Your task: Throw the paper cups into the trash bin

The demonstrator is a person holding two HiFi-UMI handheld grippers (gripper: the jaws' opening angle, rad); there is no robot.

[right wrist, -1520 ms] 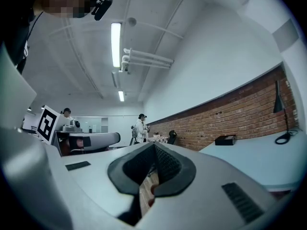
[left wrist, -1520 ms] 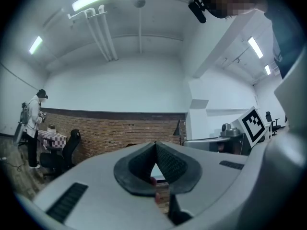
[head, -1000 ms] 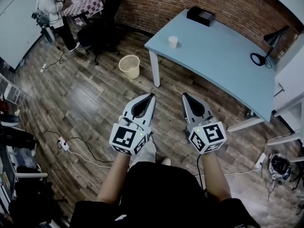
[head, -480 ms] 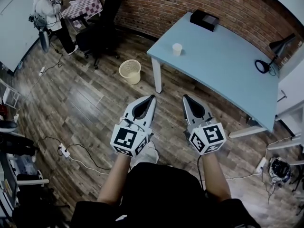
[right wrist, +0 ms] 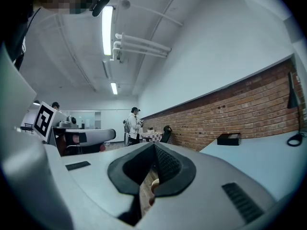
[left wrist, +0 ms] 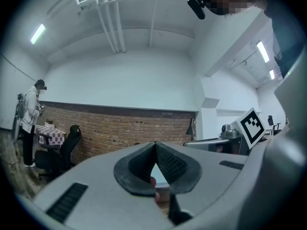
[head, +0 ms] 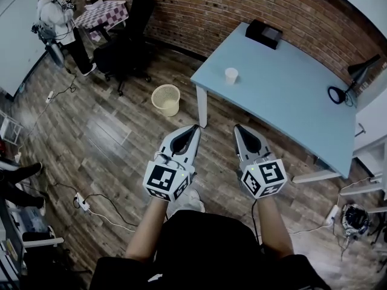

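While both claws are held low and side by side over the wooden floor [head: 115, 132], the left claw [head: 193, 129] and the right claw [head: 237, 128] are each clenched, tips together, with nothing between the jaws. Ahead of the right claw and well apart from it, one paper cup [head: 231, 75] stands upright on the blue table [head: 284, 95], near the table's corner. The trash bin [head: 165, 99] stands on the floor ahead of the left claw, a little to its left. The white table leg [head: 202, 106] stands between the claws and the cup. Farther ahead of the left claw are a black office chair [head: 124, 47], a checkered table [head: 103, 11] and a person [head: 57, 23]. Beyond the cup a black box [head: 263, 34] lies on the table, and far right of the right claw is a desk lamp [head: 364, 66]. Left of the left claw, a power strip [head: 81, 186] lies on the floor.
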